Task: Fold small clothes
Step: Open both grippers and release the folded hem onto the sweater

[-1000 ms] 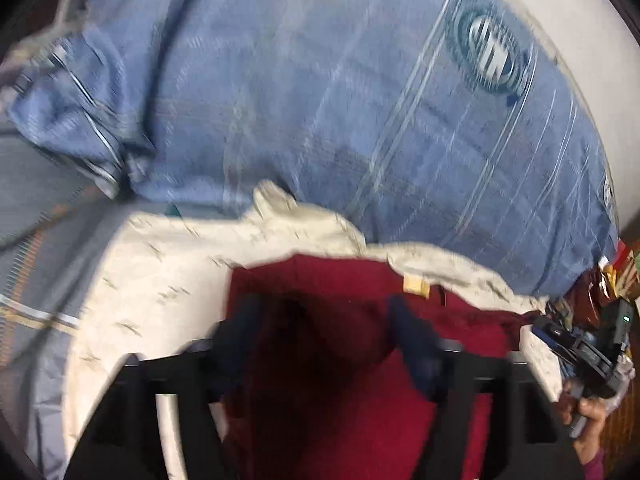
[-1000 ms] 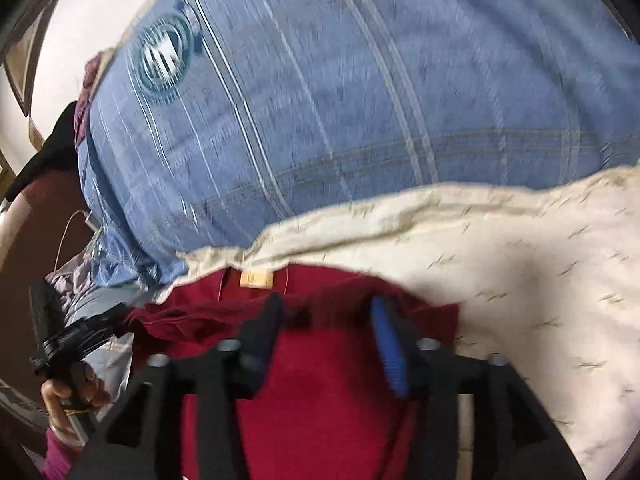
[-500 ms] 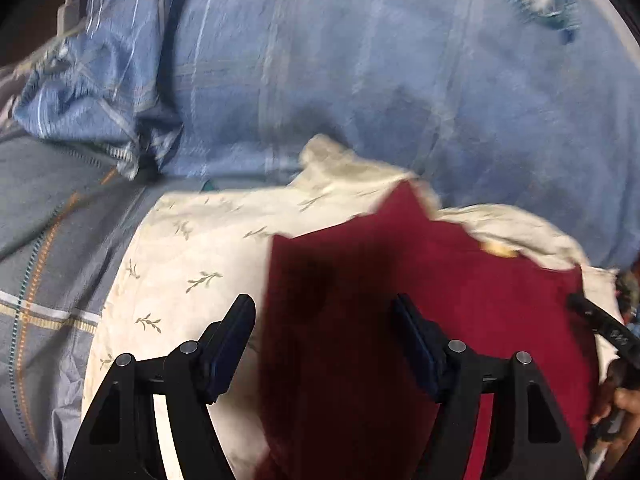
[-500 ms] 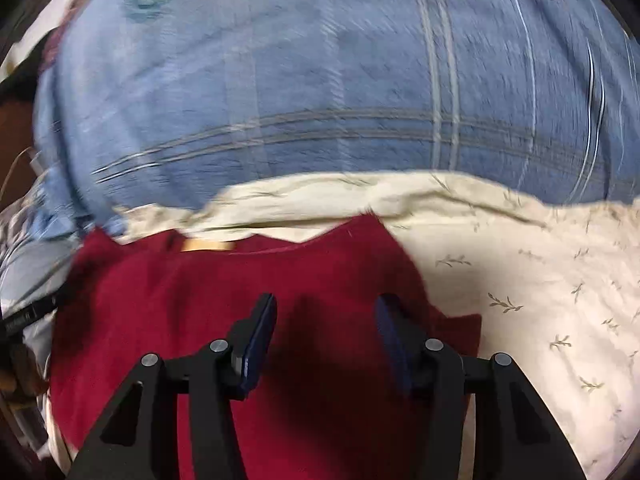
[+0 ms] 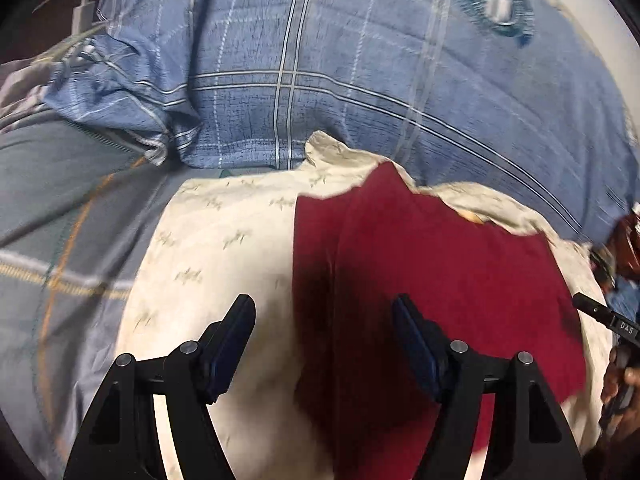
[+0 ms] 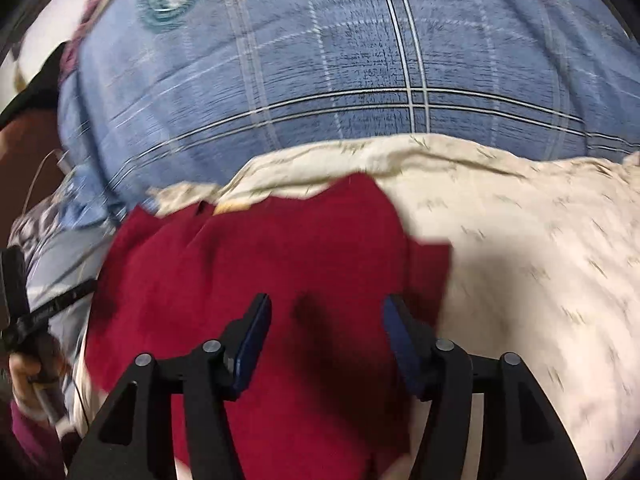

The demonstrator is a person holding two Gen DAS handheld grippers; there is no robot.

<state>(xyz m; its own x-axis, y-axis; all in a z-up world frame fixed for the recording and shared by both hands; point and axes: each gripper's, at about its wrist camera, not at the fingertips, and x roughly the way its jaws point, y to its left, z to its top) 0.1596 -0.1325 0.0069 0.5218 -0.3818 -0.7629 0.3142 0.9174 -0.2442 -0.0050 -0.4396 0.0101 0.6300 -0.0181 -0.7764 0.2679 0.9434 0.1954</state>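
A dark red garment (image 5: 432,280) lies flat on a cream cloth with a small leaf print (image 5: 224,240). A small yellow label (image 6: 226,207) shows at its far edge. My left gripper (image 5: 322,320) is open and empty above the garment's left edge. My right gripper (image 6: 326,316) is open and empty above the garment (image 6: 256,272), near its right side. The garment's near part is hidden behind the gripper frames.
A large blue plaid pillow (image 5: 360,80) lies right behind the cream cloth (image 6: 520,248). A grey plaid bedsheet (image 5: 60,208) spreads to the left. A white charger and cable (image 5: 82,14) lie at the far left. The other gripper's handle (image 5: 608,322) shows at the right.
Both grippers have let go of the red garment and pulled back from it. The garment now lies spread flat on the cream cloth.
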